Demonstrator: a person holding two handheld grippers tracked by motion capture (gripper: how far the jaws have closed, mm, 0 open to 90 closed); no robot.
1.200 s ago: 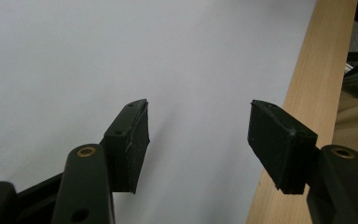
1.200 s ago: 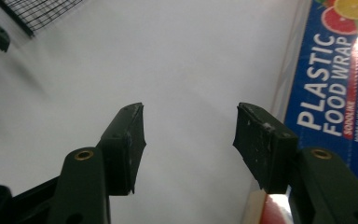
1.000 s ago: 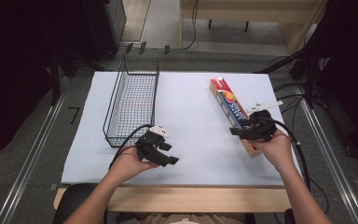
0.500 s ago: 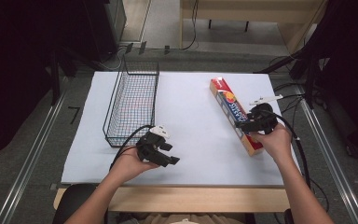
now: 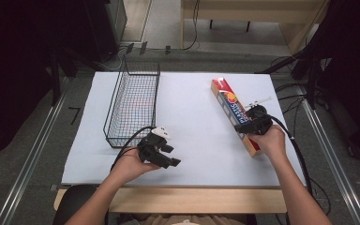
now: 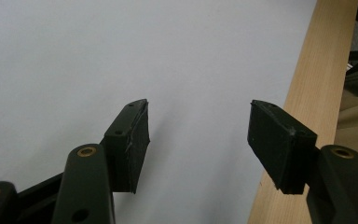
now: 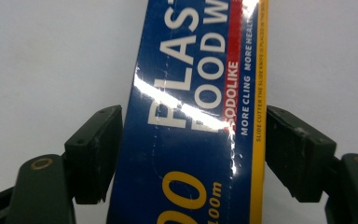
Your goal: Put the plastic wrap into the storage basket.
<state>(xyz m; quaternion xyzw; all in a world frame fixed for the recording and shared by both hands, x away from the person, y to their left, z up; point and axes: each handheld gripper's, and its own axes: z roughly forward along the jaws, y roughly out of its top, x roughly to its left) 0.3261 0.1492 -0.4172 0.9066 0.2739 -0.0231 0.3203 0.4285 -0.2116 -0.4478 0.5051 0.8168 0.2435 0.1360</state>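
Observation:
A long plastic food wrap box (image 5: 228,103), blue, red and yellow, lies at an angle on the right of the white table (image 5: 192,136). My right gripper (image 5: 249,125) is down over its near half. In the right gripper view the box (image 7: 196,70) runs between the jaws of this open gripper (image 7: 193,114); the right pad is at the box's yellow edge and a thin gap shows at the left pad. My left gripper (image 5: 170,156) rests open near the table's front, right of the basket's near end. Its jaws (image 6: 198,105) have nothing between them, just bare white table.
A black wire basket (image 5: 141,74), empty, stands lengthwise on the left half of the table. The wooden front edge (image 6: 303,93) lies just beside the left gripper's jaws. Cables trail from both grippers. Metal rails (image 5: 33,145) flank the table.
The right gripper has shifted slightly along the box and settled with its jaws on either side of it. The left hand and gripper have stayed almost still.

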